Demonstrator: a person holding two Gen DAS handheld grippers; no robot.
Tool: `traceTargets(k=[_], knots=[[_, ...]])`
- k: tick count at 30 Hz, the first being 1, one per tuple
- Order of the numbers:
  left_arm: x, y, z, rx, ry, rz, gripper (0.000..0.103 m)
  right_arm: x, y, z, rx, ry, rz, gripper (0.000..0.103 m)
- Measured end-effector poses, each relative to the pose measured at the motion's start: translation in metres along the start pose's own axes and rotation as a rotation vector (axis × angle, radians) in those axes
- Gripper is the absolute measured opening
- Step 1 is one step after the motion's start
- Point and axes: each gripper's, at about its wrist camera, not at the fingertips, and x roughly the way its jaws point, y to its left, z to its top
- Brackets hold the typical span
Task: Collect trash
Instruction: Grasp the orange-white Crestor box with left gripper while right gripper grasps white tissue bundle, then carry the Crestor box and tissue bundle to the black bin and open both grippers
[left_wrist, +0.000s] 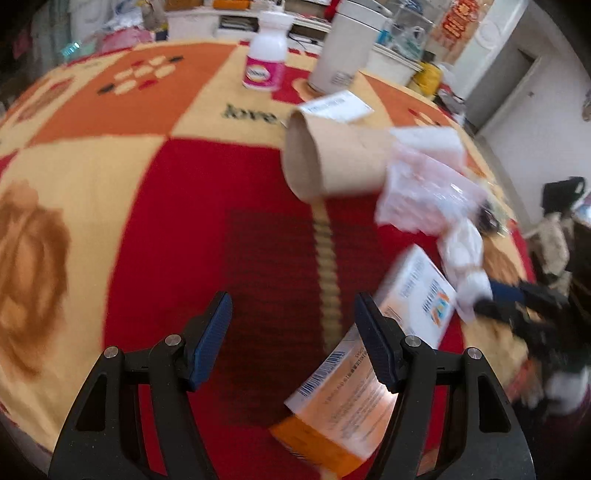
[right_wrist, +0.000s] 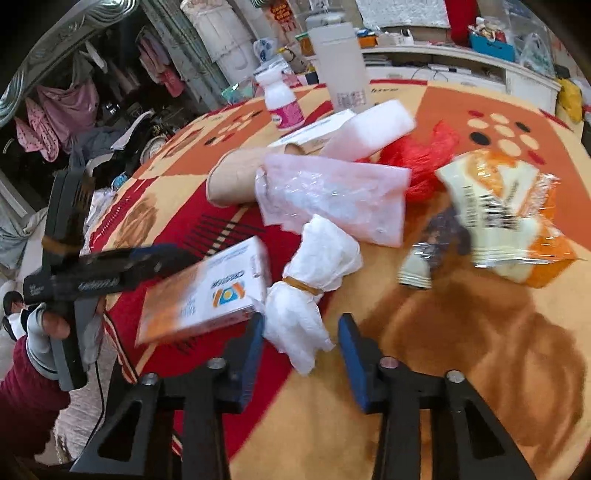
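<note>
A white plastic bag bundle (right_wrist: 314, 280) tied with a rubber band lies on the patterned tablecloth (right_wrist: 461, 350). My right gripper (right_wrist: 303, 343) is shut on its near end, a blue pad on each side. The left wrist view shows the same bundle (left_wrist: 463, 254) with the dark right gripper (left_wrist: 491, 302) at its tip. My left gripper (left_wrist: 293, 332) is open over the red cloth. An orange-and-white carton (left_wrist: 417, 295) lies against and behind its right finger. In the right wrist view that carton (right_wrist: 214, 291) sits under the left gripper (right_wrist: 173, 258).
More litter lies beyond: a cardboard tube (right_wrist: 236, 181), a clear wrapper (right_wrist: 332, 195), a red bag (right_wrist: 424, 158), a white foam block (right_wrist: 373, 129) and a snack packet (right_wrist: 506, 214). A pink-labelled bottle (left_wrist: 266, 55) and a white container (left_wrist: 343, 48) stand at the back. The table edge (right_wrist: 122, 354) runs at the left.
</note>
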Motion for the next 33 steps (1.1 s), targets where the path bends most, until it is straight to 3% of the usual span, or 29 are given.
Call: traceTargets(k=[4, 8, 9, 10, 12, 17, 22, 24, 26, 27, 33], knots=[[-0.013, -0.008, -0.016, 0.015, 0.025, -0.085, 0.068, -0.021, -0.018, -0.007, -0.018, -0.002, -0.109, 0.034], [-0.030, -0.023, -0.022, 0.028, 0.014, -0.173, 0.068, -0.039, -0.035, -0.012, 0.016, -0.009, -0.129, 0.035], [-0.031, -0.028, -0.022, 0.033, 0.015, -0.180, 0.070, -0.044, -0.039, -0.013, 0.042, -0.013, -0.126, 0.045], [-0.032, -0.032, -0.023, 0.041, 0.019, -0.185, 0.074, -0.047, -0.042, -0.012, 0.062, -0.016, -0.125, 0.062], [-0.031, -0.046, -0.025, 0.067, 0.021, -0.166, 0.074, -0.052, -0.046, -0.013, 0.104, -0.028, -0.111, 0.075], [-0.005, -0.077, -0.030, 0.192, 0.045, -0.009, 0.074, -0.045, -0.028, -0.005, 0.086, -0.045, -0.082, 0.075], [0.010, -0.088, -0.034, 0.222, 0.034, 0.057, 0.074, -0.024, -0.007, 0.011, 0.043, -0.050, -0.117, 0.075], [0.010, -0.085, -0.033, 0.200, 0.026, 0.067, 0.073, -0.011, -0.006, 0.016, 0.037, -0.041, -0.126, 0.073], [0.009, -0.083, -0.031, 0.179, 0.018, 0.060, 0.059, -0.002, -0.007, 0.017, 0.030, -0.032, -0.131, 0.052], [0.009, -0.082, -0.030, 0.174, 0.017, 0.062, 0.060, 0.003, -0.009, 0.016, 0.027, -0.028, -0.126, 0.040], [-0.003, -0.082, -0.028, 0.127, 0.004, 0.013, 0.059, -0.026, -0.018, 0.000, 0.037, -0.070, -0.046, 0.035]])
